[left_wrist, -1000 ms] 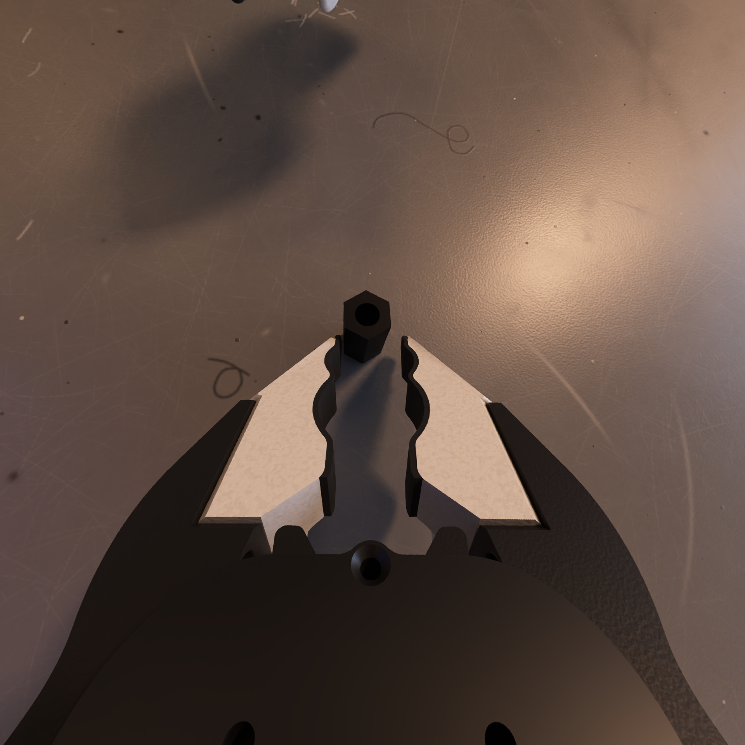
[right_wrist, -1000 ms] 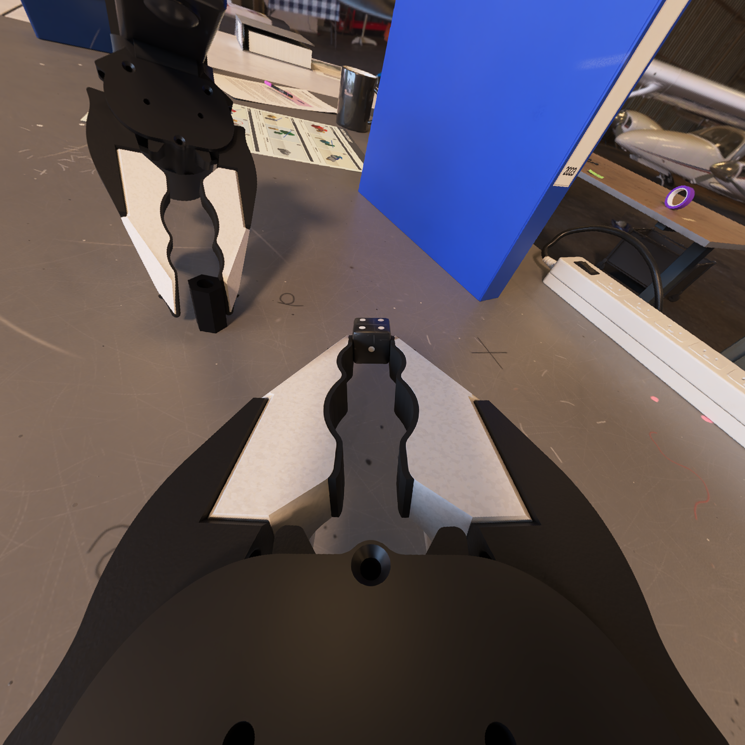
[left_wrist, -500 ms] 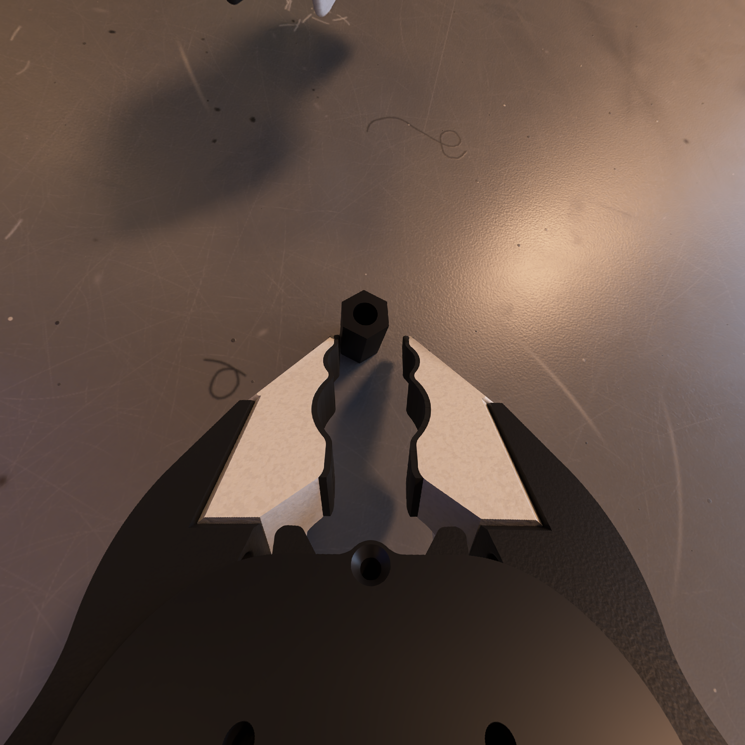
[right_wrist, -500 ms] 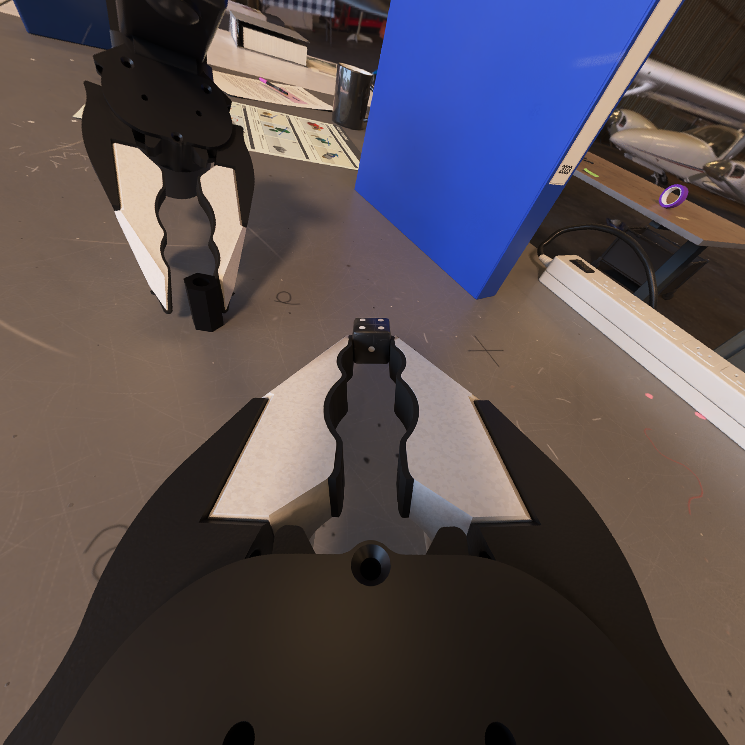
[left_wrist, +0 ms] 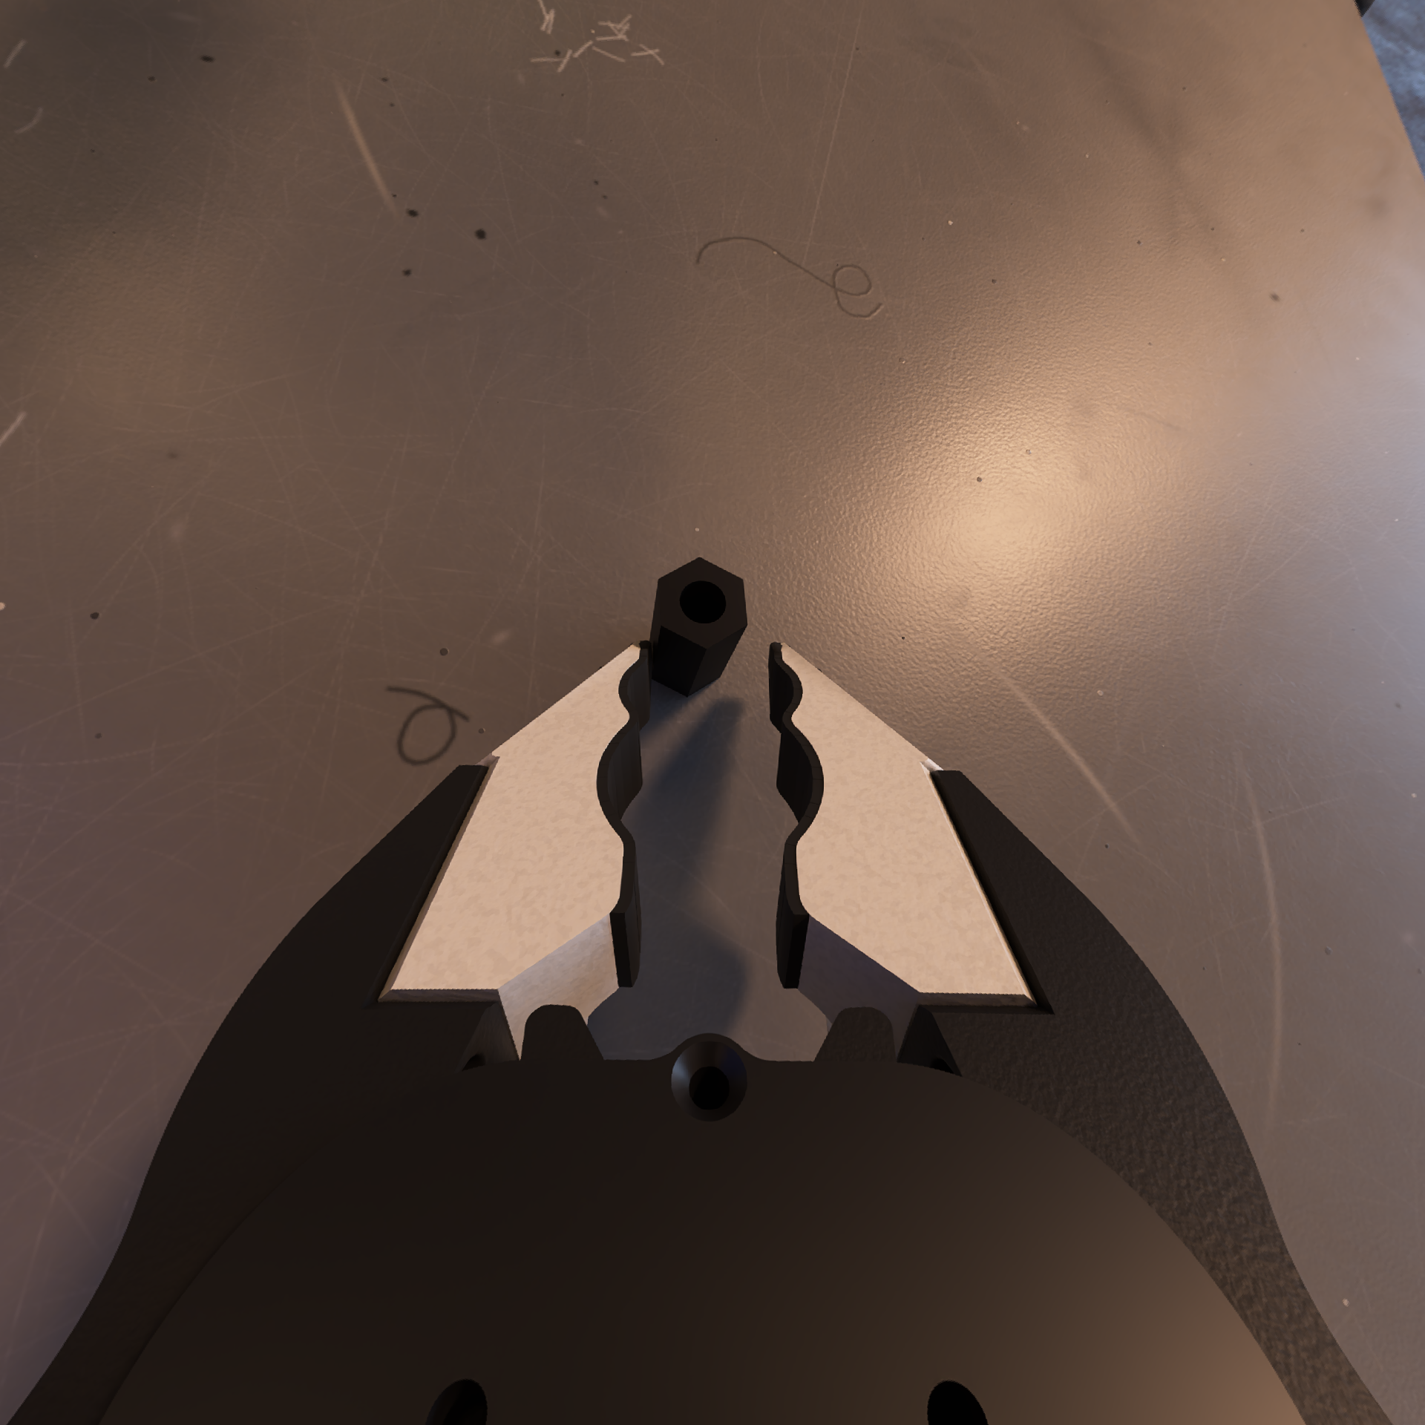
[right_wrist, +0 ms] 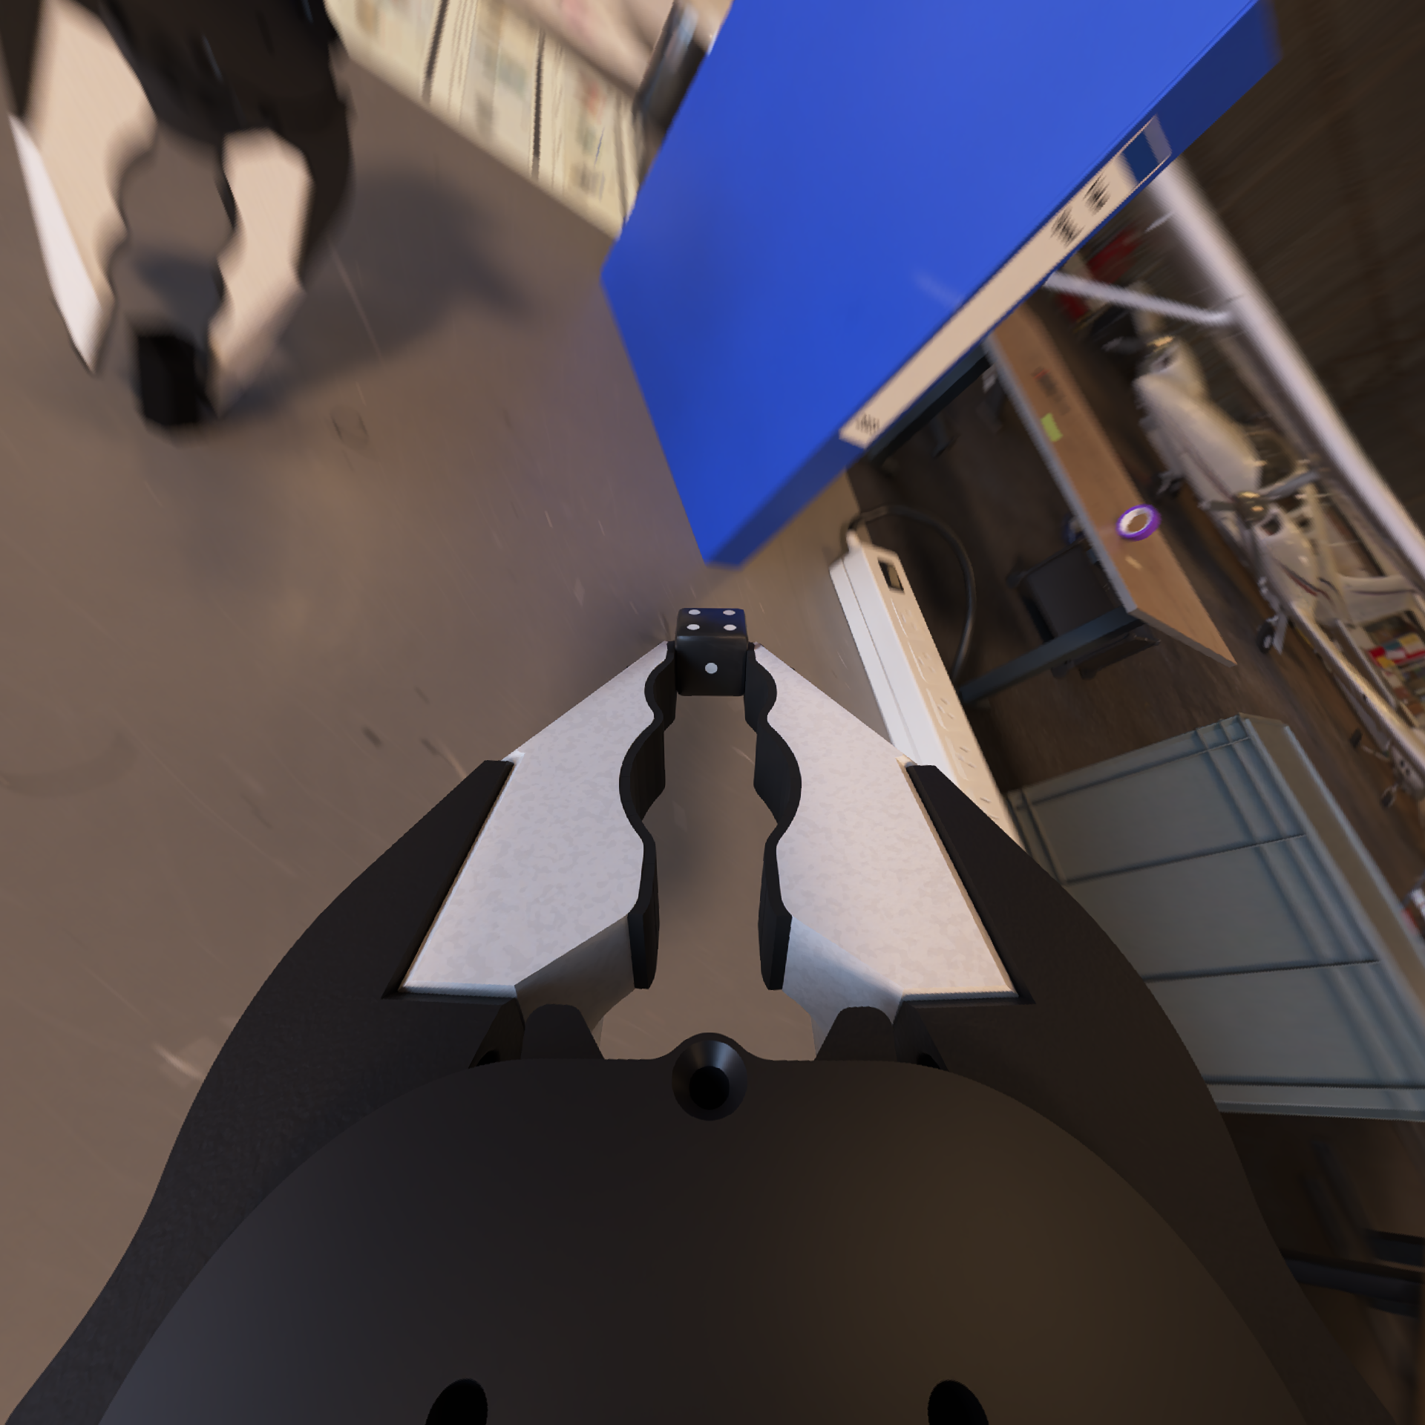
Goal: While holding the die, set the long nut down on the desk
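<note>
A black hexagonal long nut (left_wrist: 698,624) stands upright on the grey desk (left_wrist: 1002,385), bore facing up. My left gripper (left_wrist: 708,655) is open, its fingertips on either side of the nut and a little short of it; the nut is near the left fingertip (left_wrist: 634,663). My right gripper (right_wrist: 711,659) is shut on a black die (right_wrist: 711,655) with white pips, held above the desk. In the blurred right wrist view the left gripper (right_wrist: 146,324) and the nut (right_wrist: 171,378) show at the upper left.
A tall blue panel (right_wrist: 887,231) stands on the desk ahead of the right gripper. A white power strip (right_wrist: 902,655) lies along the desk edge at right. Beyond the edge are a grey crate (right_wrist: 1234,887) and another table (right_wrist: 1095,493). Papers (right_wrist: 524,92) lie at the back.
The right gripper has swung and rolled fast with the die, so its view is tilted and blurred. The left gripper stays open by the standing nut, drifting slightly.
</note>
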